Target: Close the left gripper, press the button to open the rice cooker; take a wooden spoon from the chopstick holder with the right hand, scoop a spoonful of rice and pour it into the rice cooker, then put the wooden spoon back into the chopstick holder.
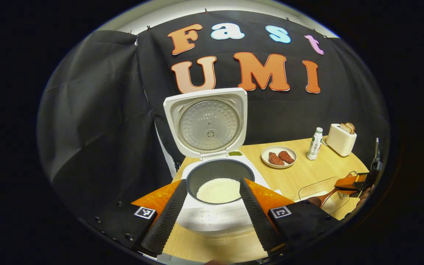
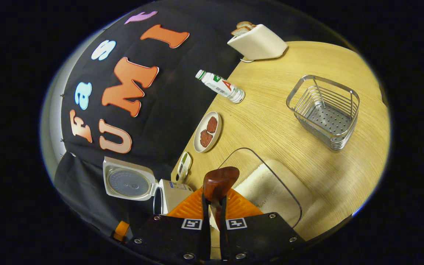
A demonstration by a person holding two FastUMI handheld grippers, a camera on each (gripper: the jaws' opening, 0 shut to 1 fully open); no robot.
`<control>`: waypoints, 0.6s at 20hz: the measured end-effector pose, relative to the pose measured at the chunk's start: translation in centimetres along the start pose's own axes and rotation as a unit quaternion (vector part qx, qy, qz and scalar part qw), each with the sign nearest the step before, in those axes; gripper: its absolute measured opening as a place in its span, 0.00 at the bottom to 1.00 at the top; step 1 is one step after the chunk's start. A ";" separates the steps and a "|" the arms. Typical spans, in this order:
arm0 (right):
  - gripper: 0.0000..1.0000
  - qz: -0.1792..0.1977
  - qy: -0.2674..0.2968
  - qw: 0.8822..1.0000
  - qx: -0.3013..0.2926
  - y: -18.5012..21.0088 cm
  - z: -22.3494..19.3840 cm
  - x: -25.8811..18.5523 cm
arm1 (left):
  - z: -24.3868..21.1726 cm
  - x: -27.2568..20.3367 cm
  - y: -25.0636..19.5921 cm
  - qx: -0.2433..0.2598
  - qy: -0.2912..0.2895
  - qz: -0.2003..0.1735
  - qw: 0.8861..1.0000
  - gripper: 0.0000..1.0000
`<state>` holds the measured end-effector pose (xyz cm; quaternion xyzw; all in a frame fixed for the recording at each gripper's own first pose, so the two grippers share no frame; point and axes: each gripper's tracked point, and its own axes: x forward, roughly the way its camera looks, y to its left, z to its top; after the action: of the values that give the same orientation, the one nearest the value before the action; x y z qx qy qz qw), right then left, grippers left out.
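The cooker (image 1: 215, 191) stands open on the surface (image 1: 307, 173), lid (image 1: 206, 123) upright, white rice in its pot. The left gripper (image 1: 214, 211) hangs just in front of the cooker, fingers spread apart and grasping nothing. The right gripper (image 2: 214, 215) is clenched on the spoon (image 2: 219, 182) — its bowl juts over the near edge of a clear rice container (image 2: 271, 187), which sits beside the cooker. Beyond the container stands the wire holder (image 2: 324, 110), well apart from the cooker. A plate (image 2: 207, 131) lies behind the cooker's right side.
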<state>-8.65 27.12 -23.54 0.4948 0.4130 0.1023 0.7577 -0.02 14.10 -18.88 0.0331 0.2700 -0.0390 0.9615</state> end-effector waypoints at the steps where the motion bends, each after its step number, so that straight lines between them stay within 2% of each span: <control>1: 0.10 0.003 -0.001 1.000 0.005 0.1 0.7 -0.2 | 0.2 0.1 -0.4 -0.001 0.000 -0.001 1.000 0.96; 8: 0.09 0.043 -0.001 0.996 0.075 1.4 5.5 -1.9 | 1.2 0.8 -3.1 -0.032 -0.001 -0.003 0.999 0.96; 12: 0.09 0.076 0.000 0.991 0.112 3.3 7.6 -3.0 | 1.8 0.4 -4.3 -0.029 -0.010 0.001 1.000 0.96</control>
<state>-4.22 21.96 -17.92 0.6069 0.3828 0.1126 0.6874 0.84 9.66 -17.68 0.0048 0.2612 -0.0302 0.9648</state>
